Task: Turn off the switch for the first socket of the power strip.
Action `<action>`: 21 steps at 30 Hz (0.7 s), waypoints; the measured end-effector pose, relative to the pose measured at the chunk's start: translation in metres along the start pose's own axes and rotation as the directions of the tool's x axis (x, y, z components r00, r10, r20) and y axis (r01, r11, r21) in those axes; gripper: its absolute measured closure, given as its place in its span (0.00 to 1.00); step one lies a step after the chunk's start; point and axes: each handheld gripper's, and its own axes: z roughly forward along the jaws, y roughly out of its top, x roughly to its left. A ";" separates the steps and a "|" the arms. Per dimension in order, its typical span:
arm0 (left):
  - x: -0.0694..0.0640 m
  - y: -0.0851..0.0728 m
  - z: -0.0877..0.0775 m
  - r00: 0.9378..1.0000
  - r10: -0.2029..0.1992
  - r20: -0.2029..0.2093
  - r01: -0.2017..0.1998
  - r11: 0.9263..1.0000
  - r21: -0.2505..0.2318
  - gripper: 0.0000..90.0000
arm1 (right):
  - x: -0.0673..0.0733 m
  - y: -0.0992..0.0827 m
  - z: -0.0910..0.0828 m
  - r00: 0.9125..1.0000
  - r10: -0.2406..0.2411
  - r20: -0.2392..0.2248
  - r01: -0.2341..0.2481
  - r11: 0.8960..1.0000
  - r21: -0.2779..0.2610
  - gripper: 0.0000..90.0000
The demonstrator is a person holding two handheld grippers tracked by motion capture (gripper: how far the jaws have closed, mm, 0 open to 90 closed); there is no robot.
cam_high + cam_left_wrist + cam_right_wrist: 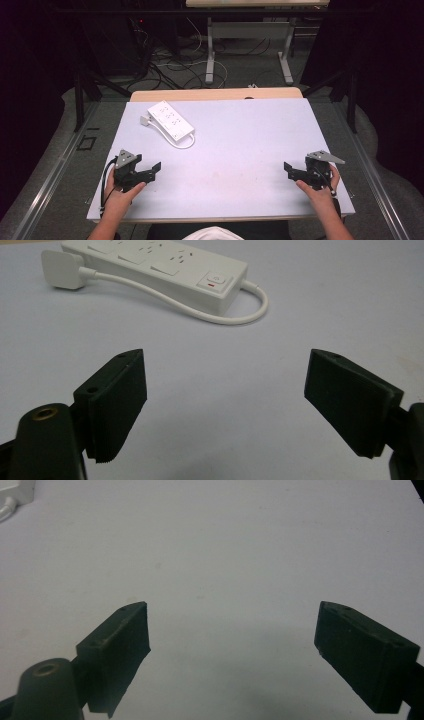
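Observation:
A white power strip [171, 120] lies on the pale table [250, 135] at the back left, its short cable looping round to a white plug [145, 120] beside it. My left gripper [152, 171] rests near the front left edge, held in a hand, jaws open and empty. In the left gripper view the power strip [165, 262] and plug [62, 270] lie well ahead of the left gripper [225, 390]. My right gripper [290, 171] sits at the front right, also open with nothing between its pads. In the right gripper view the right gripper [232, 635] faces bare tabletop.
A wooden strip [215, 94] borders the table's far edge. Behind it are cables on the floor [175, 70] and the legs of another table [210, 55]. Dark curtains stand at both sides.

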 end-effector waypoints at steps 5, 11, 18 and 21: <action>-0.001 0.000 0.002 1.000 0.026 -0.001 -0.026 1.000 0.010 0.27 | 0.001 0.000 0.002 1.000 0.002 -0.006 -0.002 1.000 0.009 0.16; -0.007 0.000 0.004 1.000 0.025 0.015 -0.025 0.999 0.023 0.37 | 0.003 -0.001 0.004 1.000 -0.005 -0.012 0.005 1.000 0.011 0.16; -0.011 0.001 0.003 0.997 0.079 -0.005 -0.079 0.997 0.018 0.41 | 0.003 -0.002 0.005 1.000 -0.010 -0.021 0.010 1.000 0.024 0.16; -0.013 0.001 0.004 0.996 0.090 -0.005 -0.089 0.996 0.023 0.41 | 0.002 -0.002 0.005 1.000 -0.009 -0.023 0.009 1.000 0.026 0.16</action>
